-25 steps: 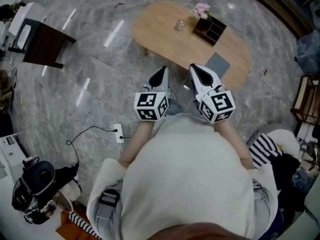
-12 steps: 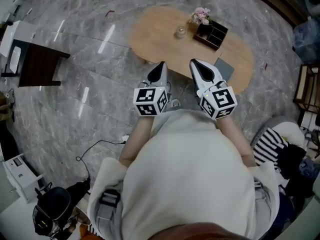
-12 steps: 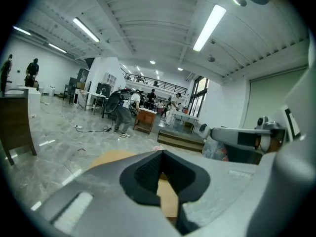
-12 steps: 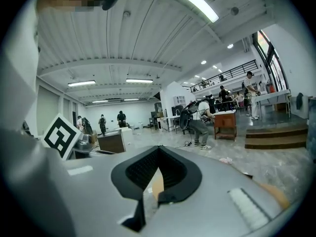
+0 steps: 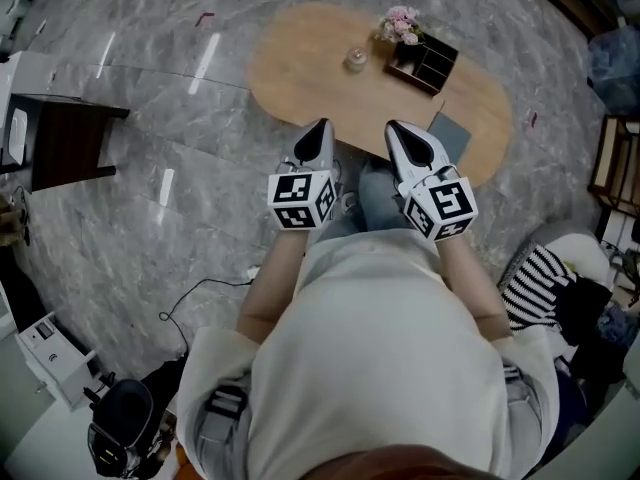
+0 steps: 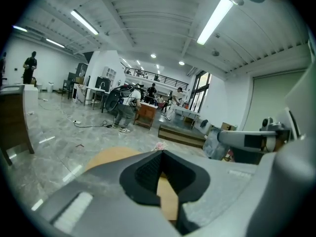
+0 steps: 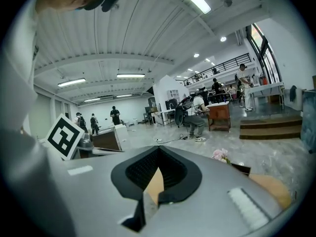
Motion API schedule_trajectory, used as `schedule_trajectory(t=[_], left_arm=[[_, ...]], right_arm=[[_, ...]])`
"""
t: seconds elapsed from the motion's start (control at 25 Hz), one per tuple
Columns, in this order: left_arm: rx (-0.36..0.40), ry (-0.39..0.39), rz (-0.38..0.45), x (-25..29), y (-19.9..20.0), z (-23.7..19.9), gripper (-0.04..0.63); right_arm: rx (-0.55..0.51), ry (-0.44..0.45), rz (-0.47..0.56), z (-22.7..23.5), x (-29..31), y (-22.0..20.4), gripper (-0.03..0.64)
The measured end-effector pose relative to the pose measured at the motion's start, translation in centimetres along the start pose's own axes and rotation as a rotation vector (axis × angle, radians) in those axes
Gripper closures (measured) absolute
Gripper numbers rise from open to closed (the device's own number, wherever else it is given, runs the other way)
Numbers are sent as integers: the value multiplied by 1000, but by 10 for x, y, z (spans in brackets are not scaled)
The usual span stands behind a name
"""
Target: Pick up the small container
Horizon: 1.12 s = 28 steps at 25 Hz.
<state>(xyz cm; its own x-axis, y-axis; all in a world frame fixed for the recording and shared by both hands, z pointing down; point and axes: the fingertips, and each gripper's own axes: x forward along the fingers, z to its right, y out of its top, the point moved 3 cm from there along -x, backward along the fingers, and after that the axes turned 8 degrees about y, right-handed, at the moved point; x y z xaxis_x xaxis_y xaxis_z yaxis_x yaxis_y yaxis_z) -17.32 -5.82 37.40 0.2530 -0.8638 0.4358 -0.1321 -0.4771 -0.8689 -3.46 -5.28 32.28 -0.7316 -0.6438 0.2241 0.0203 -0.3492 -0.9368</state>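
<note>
Ahead on the table [image 5: 300,68], the small container [image 5: 355,60] sits well beyond the left gripper [image 5: 319,130] and right gripper [image 5: 398,132], jaws closed.

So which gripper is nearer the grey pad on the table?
Right. The right gripper sits just left of the grey pad; the left gripper is farther off on that same side.

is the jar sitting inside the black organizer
No, the jar stands on the bare table beside the black organizer, apart from it.
</note>
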Motion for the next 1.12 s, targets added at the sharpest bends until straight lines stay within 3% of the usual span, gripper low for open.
schedule_trajectory(t=[0.56,1.04,1.12], left_arm=[[16,-18,-136,154,-40,-26,594],[67,-25,-230,280,-121,-53,594],[76,-34,-238,297,-134,-55,557]], right_arm=[[80,-57,-67,121,74,-26,618],[133,-49,-170,191,133,-104,618],[140,-42,-184,199,140,-115,618]])
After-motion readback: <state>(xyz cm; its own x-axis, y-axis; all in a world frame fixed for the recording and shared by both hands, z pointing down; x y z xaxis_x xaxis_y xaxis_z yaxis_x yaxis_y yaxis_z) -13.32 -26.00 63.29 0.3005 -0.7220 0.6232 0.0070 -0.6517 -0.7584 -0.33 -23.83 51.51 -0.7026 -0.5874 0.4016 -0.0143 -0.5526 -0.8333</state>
